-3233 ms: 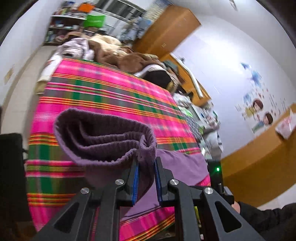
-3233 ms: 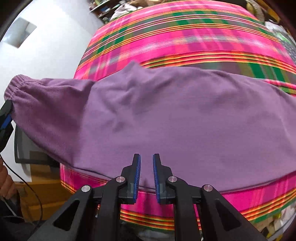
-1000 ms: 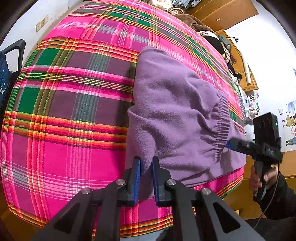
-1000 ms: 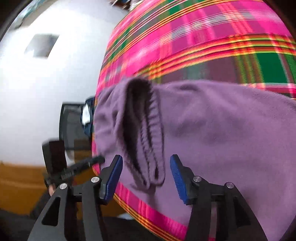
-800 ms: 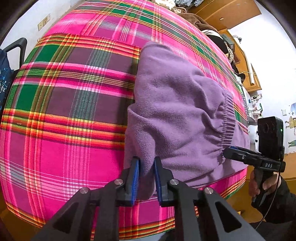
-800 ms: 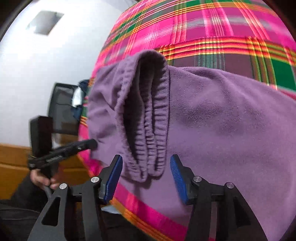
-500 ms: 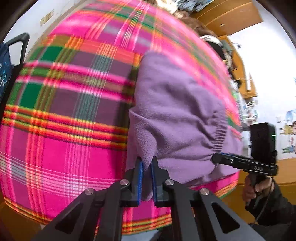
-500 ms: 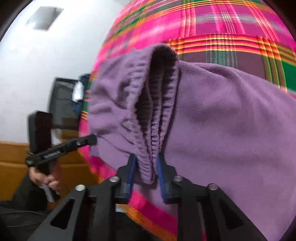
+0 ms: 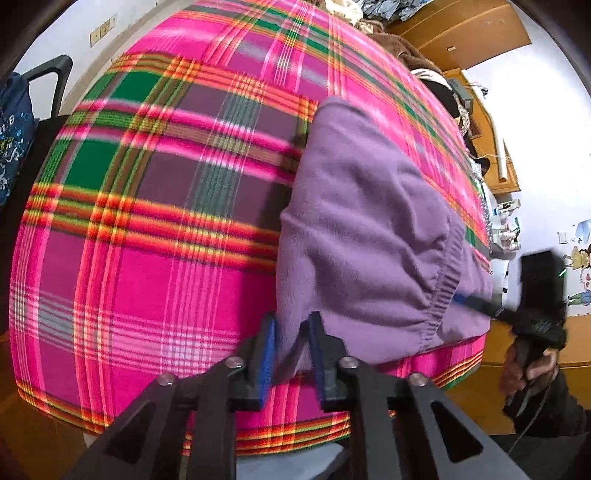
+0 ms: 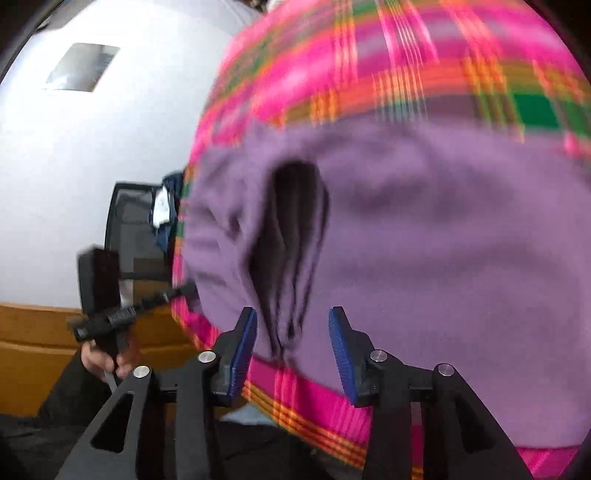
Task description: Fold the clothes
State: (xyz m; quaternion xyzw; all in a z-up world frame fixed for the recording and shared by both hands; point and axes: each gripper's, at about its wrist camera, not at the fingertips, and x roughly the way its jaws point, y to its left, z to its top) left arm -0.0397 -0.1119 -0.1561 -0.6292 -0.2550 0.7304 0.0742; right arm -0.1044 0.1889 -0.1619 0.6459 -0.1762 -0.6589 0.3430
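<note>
Released since half a second ago: right gripper (image 10: 291, 341) jaws, then pinched on the ribbed waistband (image 10: 291, 258), now spread wide and opening, blue pads clear of the cloth on both sides, band's lower end lying loose between them. Left gripper (image 9: 291, 345) likewise parting after a tight clamp, jaws opening a little way, near corner of the purple garment (image 9: 369, 236) drooping between the pads; contact with either pad not clear through the blur. Garment folded over on itself, resting on the pink, green and orange plaid cover (image 9: 147, 221) at its near right edge, elastic band toward the right gripper (image 9: 476, 304) reaching in from the right in the left view. Beyond, a hand (image 9: 528, 369) gripping that tool's handle. Left gripper (image 10: 147, 301) seen from the right view, low at left, held by a dark-sleeved hand (image 10: 99, 360). Farther off: dark chair (image 10: 129, 229), wooden furniture (image 9: 461, 33), cartoon wall stickers (image 9: 578, 273). No legible writing anywhere.
</note>
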